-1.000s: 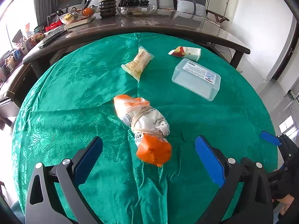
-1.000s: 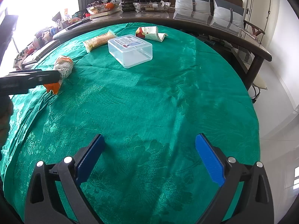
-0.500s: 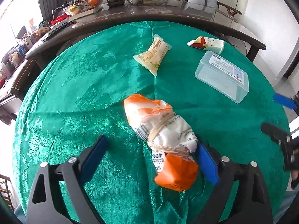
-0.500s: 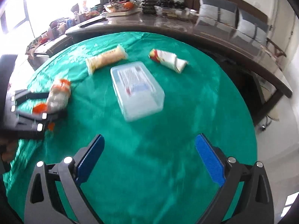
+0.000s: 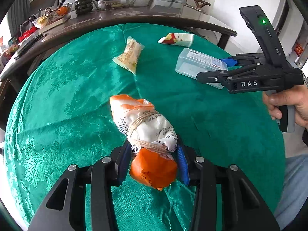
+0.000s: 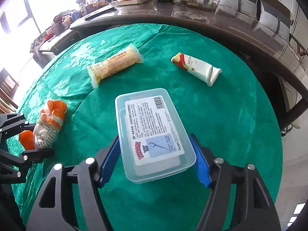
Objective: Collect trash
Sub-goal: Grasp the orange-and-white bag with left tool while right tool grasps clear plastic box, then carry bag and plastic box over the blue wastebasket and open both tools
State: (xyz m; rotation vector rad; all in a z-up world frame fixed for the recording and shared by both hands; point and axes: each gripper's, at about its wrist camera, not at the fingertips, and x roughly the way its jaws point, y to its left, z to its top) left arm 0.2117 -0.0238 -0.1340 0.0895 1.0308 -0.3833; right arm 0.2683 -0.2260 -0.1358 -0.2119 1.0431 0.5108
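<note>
Left hand-held gripper (image 5: pixel 153 160): clamped on orange-and-white string-tied bag (image 5: pixel 144 134), long axis pointing away.
Right hand-held gripper (image 6: pixel 154 161): pads touching clear rectangular plastic box (image 6: pixel 152 134), lengthwise away.

On the side of my right gripper (image 5: pixel 229 61), seen from my left wrist, white letters read "DAS"; a green light glows on its upright part above them. On the clear plastic box (image 6: pixel 152 134) between my right fingers, the white label carries the red word "KUROMI" at its near end, a barcode at its far corner, and dense small print I cannot read. Left of that box, the orange-and-white wrapped packet (image 5: pixel 146 134) shows "40" by its twine and a barcode; its other print is too small.
</note>
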